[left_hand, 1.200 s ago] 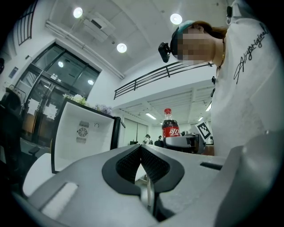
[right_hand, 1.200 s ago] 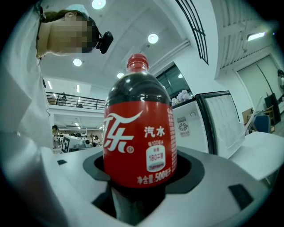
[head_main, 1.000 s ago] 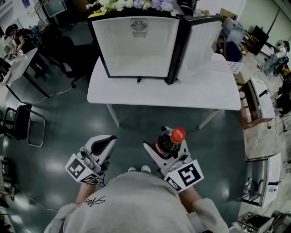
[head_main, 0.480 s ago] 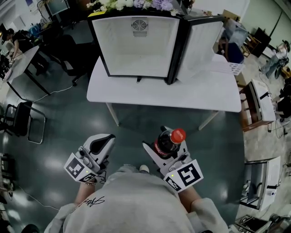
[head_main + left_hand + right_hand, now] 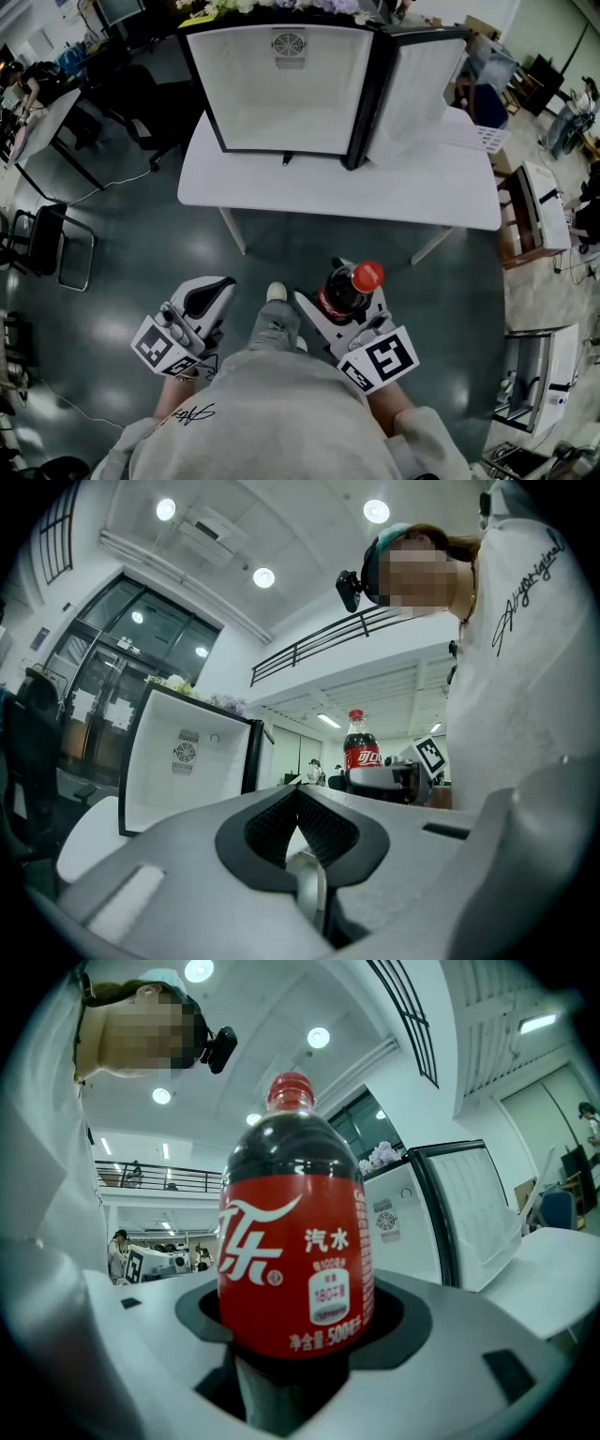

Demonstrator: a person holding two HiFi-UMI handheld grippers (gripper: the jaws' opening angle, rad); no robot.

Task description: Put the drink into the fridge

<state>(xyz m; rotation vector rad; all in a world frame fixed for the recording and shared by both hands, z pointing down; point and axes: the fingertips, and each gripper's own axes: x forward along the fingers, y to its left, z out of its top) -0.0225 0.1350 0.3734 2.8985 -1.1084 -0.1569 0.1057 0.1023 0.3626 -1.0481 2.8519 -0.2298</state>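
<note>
Standing upright between the jaws of your right gripper, the drink was a round-shouldered plastic cola bottle. It was filled with dark liquid, topped by a ribbed red cap and wrapped in a glossy red label with white lettering. Your right gripper's view showed the jaws clamped on the bottle's lower body, with their dark curved pads hugging it just under the label. You held it low in front of your right side, over the floor and well apart from the table.

Your left gripper hovered level with it, near your left side. Its two jaws were pressed together, the dark ribbed pads met at the tips, and it gripped nothing. Both grippers had smooth pale grey shells, and each carried a cube with black-and-white square markers. One shoe showed between them, below the grey sweatshirt.

The floor was dark, glossy and reflective. The table ahead was a plain white matte rectangle on slim white legs. On it stood the fridge, a black-framed box with smooth white inner walls and a round vent grille on its back wall. Its door was swung open to the right, showing a white inner face. A white slatted basket sat on the table just beside the door, and pale flowers lay along the fridge top.
</note>
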